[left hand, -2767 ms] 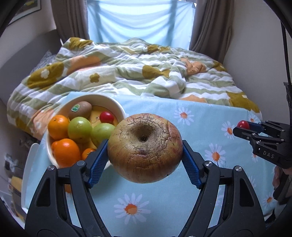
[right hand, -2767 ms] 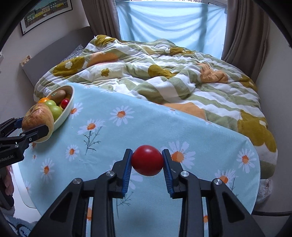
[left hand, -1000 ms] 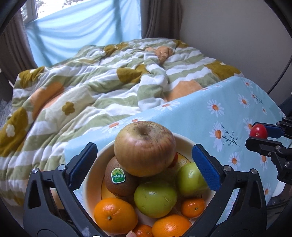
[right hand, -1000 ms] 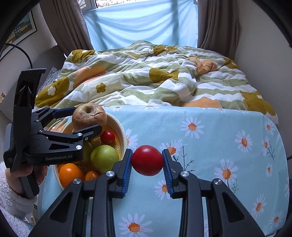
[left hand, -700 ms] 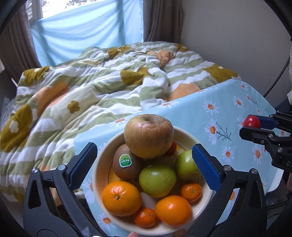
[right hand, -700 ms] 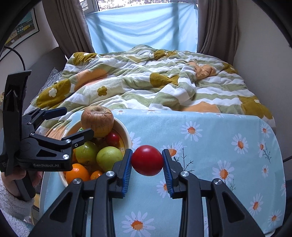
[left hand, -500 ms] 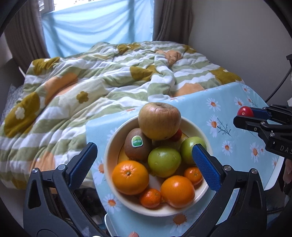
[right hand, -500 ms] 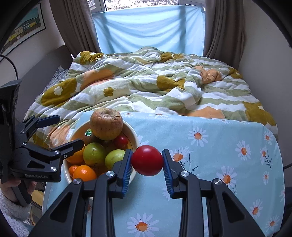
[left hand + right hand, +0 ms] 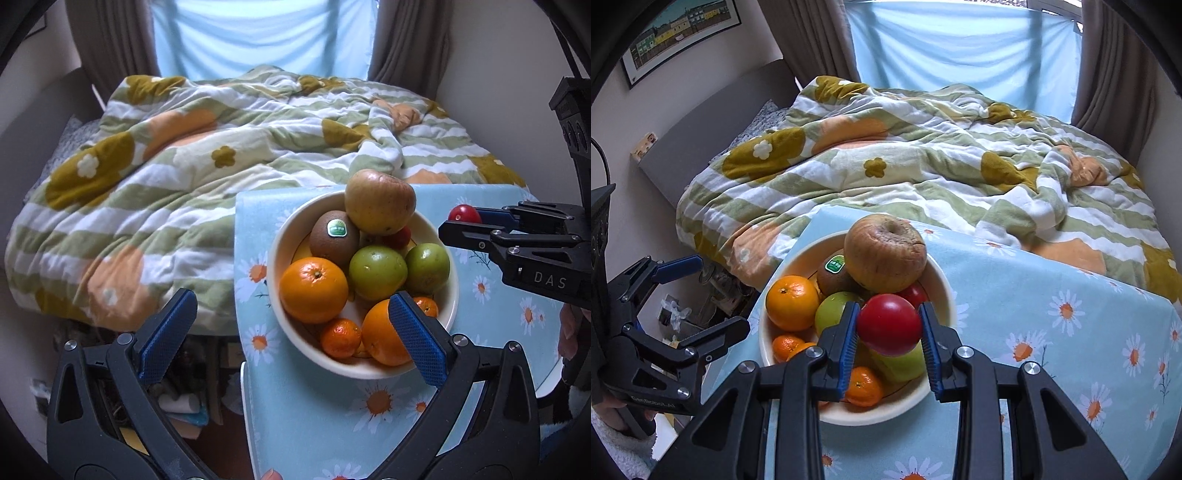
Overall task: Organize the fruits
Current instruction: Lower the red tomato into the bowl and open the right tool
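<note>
A cream bowl (image 9: 291, 236) (image 9: 938, 280) stands at the table's left end, heaped with fruit. A wrinkled brown apple (image 9: 379, 202) (image 9: 885, 253) sits on top, beside a kiwi (image 9: 333, 237), oranges (image 9: 313, 284), green fruits (image 9: 377, 272) and a small red one (image 9: 914, 294). My left gripper (image 9: 295, 325) is open and empty, drawn back left of the bowl; it shows in the right wrist view (image 9: 701, 291). My right gripper (image 9: 888, 330) is shut on a red tomato (image 9: 888, 324) (image 9: 464, 214), held above the bowl's near side.
The table has a light-blue daisy cloth (image 9: 1052, 317); its left edge (image 9: 240, 295) lies close to the bowl. A bed with a striped flowered quilt (image 9: 221, 147) runs behind. Clutter lies on the floor (image 9: 184, 398) to the left.
My left gripper let the apple go onto the pile and drew back to the left. My right gripper carried the tomato left, from over the cloth to above the bowl.
</note>
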### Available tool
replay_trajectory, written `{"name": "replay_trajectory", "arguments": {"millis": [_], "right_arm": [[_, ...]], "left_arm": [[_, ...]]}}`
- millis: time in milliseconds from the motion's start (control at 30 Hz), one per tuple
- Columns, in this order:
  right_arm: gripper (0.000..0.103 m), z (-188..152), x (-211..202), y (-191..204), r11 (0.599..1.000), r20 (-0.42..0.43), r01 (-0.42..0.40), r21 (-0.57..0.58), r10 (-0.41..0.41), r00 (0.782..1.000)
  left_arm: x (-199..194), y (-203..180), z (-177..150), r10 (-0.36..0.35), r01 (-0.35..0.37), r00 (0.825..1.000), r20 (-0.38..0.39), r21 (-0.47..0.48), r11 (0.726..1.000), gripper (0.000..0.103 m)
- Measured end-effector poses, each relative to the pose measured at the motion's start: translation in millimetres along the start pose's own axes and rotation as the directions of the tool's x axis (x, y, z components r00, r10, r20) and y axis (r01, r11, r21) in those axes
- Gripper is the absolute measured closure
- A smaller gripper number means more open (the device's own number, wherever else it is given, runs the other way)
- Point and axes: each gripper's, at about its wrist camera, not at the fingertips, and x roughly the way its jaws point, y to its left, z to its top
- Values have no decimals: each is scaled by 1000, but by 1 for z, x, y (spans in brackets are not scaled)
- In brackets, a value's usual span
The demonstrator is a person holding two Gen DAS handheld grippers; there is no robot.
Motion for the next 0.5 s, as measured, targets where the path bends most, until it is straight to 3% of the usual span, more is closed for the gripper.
{"name": "replay_trajectory", "arguments": {"millis": [300,500], "right_arm": [[73,-9,26,11,997,-68,-79,-15,78,995],[73,-15,28,17,997,-76,-73,-20,71,995]], "left_arm": [[6,11,-18,25,-27,999,-34,-58,998,0],[7,13,-26,6,-9,999,-42,-69,998,0]]}}
